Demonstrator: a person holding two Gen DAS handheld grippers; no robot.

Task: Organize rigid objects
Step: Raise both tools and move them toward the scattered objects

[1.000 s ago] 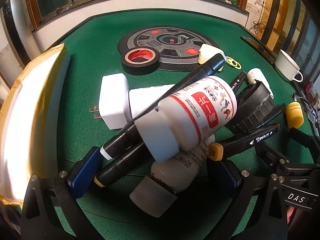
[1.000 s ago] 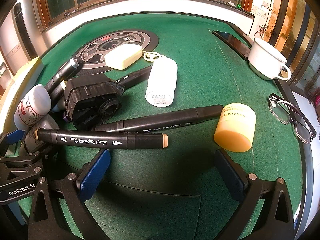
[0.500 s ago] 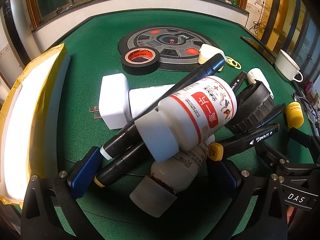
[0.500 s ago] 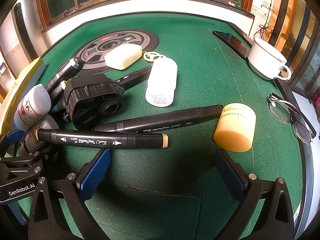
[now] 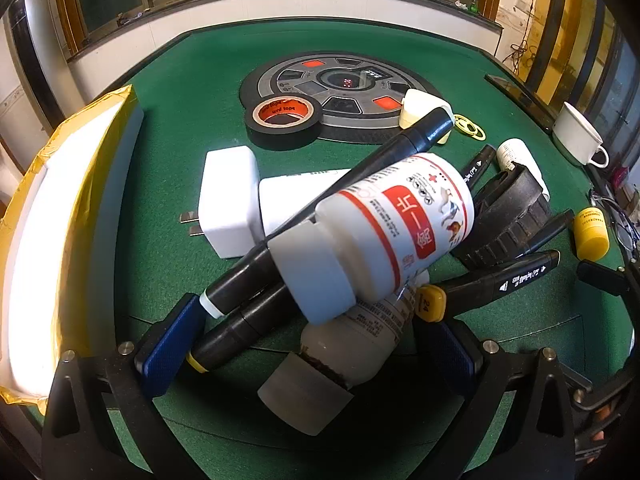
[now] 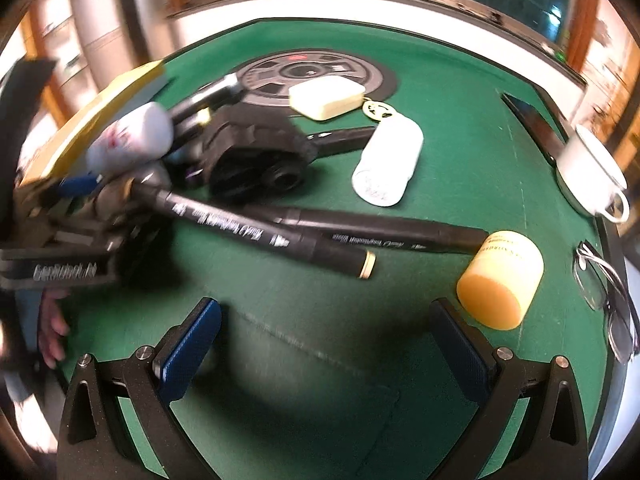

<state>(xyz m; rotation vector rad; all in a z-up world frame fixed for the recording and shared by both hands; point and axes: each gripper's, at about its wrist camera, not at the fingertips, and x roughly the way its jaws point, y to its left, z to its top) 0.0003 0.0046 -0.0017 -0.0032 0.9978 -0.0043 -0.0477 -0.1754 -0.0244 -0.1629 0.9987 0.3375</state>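
Observation:
A heap of rigid items lies on the green table [image 5: 180,80]. A white bottle with a red label [image 5: 392,236] rests on black markers [image 5: 320,208] and on a brown bottle with a grey cap [image 5: 344,352]. My left gripper [image 5: 308,348] is open, its blue pads either side of the brown bottle and marker ends. My right gripper [image 6: 324,346] is open over bare felt. Two long markers [image 6: 280,236] lie ahead of it, and a yellow jar [image 6: 500,280] lies just beyond its right finger.
A white charger [image 5: 228,200], black tape roll [image 5: 284,120] and black plastic part [image 5: 508,216] flank the heap. A yellow-taped white box [image 5: 48,220] stands left. A small white bottle [image 6: 388,164], cream case [image 6: 326,96], cup [image 6: 588,176] and glasses [image 6: 604,280] lie right.
The right gripper has swung and tilted, blurring its view; the markers and yellow jar now sit further right in it. The left gripper and the heap have not moved.

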